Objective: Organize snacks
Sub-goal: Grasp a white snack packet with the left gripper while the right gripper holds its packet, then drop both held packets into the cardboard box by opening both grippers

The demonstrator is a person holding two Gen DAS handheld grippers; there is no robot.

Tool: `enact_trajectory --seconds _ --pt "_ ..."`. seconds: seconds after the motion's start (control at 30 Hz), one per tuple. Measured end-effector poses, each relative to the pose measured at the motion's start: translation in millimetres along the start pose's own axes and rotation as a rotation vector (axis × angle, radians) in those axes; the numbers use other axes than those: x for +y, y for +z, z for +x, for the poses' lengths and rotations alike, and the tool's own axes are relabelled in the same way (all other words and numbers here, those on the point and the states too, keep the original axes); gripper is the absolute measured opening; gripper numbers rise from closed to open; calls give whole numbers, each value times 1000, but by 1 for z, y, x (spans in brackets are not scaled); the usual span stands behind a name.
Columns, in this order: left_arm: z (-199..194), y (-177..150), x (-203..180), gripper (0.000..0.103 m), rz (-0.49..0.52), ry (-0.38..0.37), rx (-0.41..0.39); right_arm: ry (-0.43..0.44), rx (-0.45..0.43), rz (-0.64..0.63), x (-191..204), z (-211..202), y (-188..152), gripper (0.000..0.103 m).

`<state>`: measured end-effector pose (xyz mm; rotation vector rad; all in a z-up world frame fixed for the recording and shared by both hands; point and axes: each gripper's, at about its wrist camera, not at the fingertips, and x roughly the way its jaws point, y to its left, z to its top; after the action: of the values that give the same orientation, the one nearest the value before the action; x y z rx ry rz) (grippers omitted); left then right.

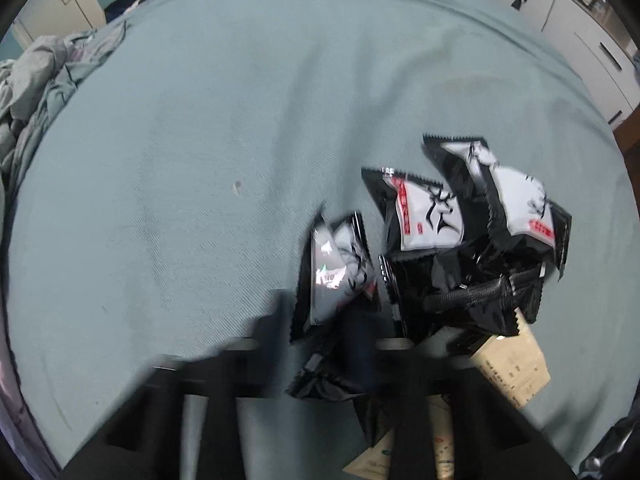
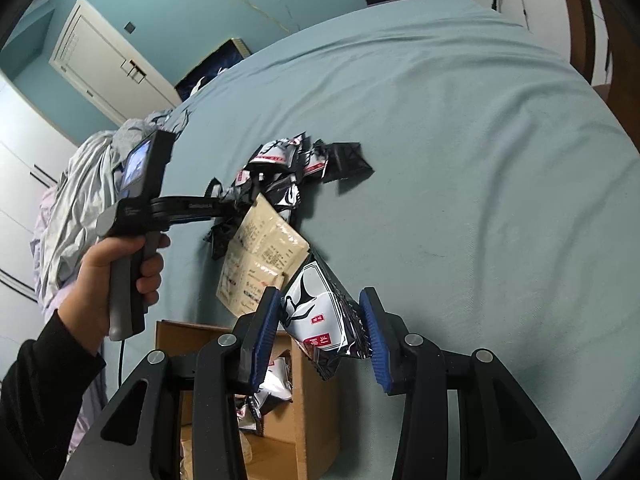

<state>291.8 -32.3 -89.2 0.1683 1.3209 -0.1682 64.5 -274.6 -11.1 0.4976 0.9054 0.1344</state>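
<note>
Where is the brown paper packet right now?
In the right wrist view the beige packet lies on the blue bed sheet, left of centre, just below the heap of black snack packets and above the cardboard box.

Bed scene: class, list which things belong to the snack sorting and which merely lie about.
Job: held packet; packet pile; beige sachet; box; right gripper; left gripper.
Lying about: crumpled bedding; cupboard.

Bed (image 2: pixel 460 128) with a blue-grey sheet, lightly creased. A loose heap of black-and-white snack packets (image 2: pixel 296 168) lies on it, some overlapping. A beige printed sachet (image 2: pixel 260 256) lies at the heap's near edge. Crumpled grey bedding (image 2: pixel 80 200) is bunched along the bed's left side.
</note>
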Motion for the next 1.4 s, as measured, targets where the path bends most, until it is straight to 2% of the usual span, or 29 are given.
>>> enact_trajectory --seconds 0.07,0.17,0.33,0.5,0.57,0.6,0.63,0.67,0.73,0.8,0.87,0.97,1.07,1.13,1.2,1.27,1.33,1.37,1.4 --pt "-1 -3 0 5 0 20 -11 -11 -2 -11 2 1 -1 39" --pt "-18 -14 -2 3 14 26 -57 -24 -1 -3 1 4 -1 39" --pt "-55 -27 -2 3 23 20 -119 -29 -10 36 -2 -2 -3 39" --pt "-76 -36 9 8 -24 0 -130 -25 -38 53 0 -16 -8 40" --pt "-76 -39 14 31 -41 -11 -114 -23 -43 52 0 -18 -9 40" --pt "-75 -39 13 59 -44 -14 -110 -24 -44 51 -1 -18 -9 40" --pt "-74 -41 13 80 -44 -17 -115 -25 -41 50 -2 -17 -9 40" --pt "-74 -45 13 83 -39 -20 -123 -27 -35 51 -2 -15 -9 40" --pt "-64 -41 7 83 -13 -26 -106 -28 -23 57 -5 -11 -8 40" --pt "-47 -35 -1 83 11 -18 -55 -24 -6 64 -8 -6 -6 40" --pt "-35 -29 -3 83 8 25 -52 -15 2 73 -10 -5 -4 40" --pt "-24 -20 5 84 -49 75 -77 -12 14 79 -12 -1 -2 40" --pt "-4 -12 24 84 -152 106 -38 -7 31 83 -13 4 0 40" --pt "11 -9 33 84 -183 52 0 -2 42 86 -14 7 0 40" --pt "13 -8 37 79 -189 22 -8 -6 46 87 -15 9 0 40" --pt "9 -9 33 61 -149 17 -32 -9 46 91 -16 11 0 40" --pt "3 -12 25 47 -94 36 -46 -15 46 94 -16 11 0 40" --pt "1 -14 22 42 -80 44 -46 -19 46 93 -16 12 0 40" --pt "-4 -17 19 41 -75 47 -49 -23 45 93 -16 11 0 40"
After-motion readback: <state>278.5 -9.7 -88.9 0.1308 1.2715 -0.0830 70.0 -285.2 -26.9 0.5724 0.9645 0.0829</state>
